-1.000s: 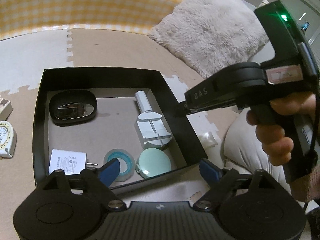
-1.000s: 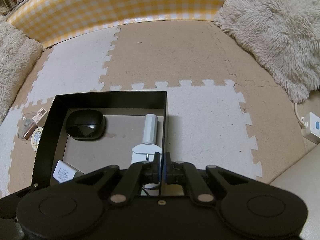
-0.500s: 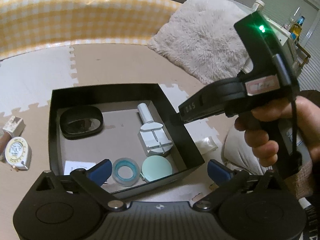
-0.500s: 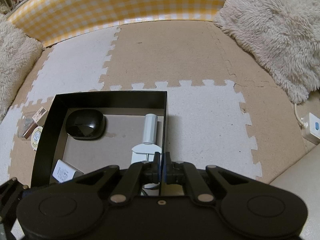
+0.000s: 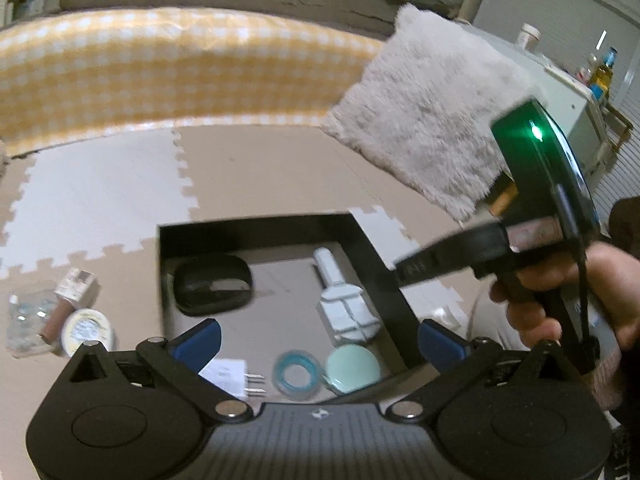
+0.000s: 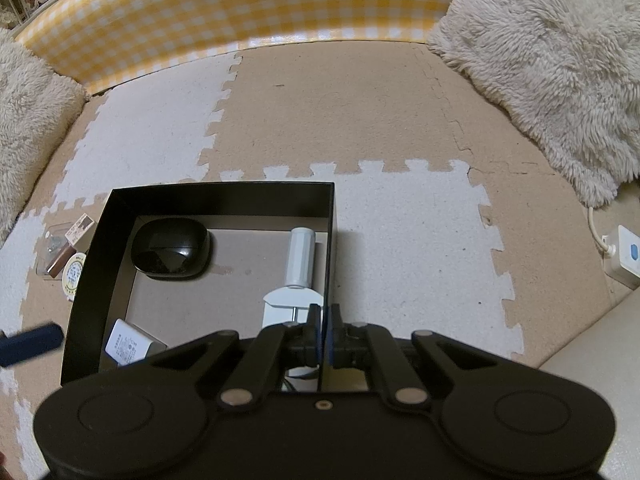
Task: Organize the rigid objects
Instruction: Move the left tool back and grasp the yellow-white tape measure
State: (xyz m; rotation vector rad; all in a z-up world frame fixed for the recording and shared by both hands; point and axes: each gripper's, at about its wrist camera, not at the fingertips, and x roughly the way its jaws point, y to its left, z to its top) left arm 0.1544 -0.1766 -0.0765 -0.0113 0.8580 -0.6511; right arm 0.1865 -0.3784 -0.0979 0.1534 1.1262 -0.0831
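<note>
Left gripper (image 5: 316, 340) jaws gape empty; right gripper (image 6: 325, 326) jaws pinch the stiff, thin wall of the light black box (image 6: 329, 216).

1. The left gripper (image 5: 318, 340) angles downward, its blue-padded jaws spread wide after just opening, with nothing pressed between the pads.
2. The right gripper (image 6: 325, 326) points steeply down, jaws closed tight pad to pad around a thin dark edge.
3. In the left wrist view, at three o'clock, the person's right hand (image 5: 560, 300) wraps that gripper's handle, fingers curled.
</note>
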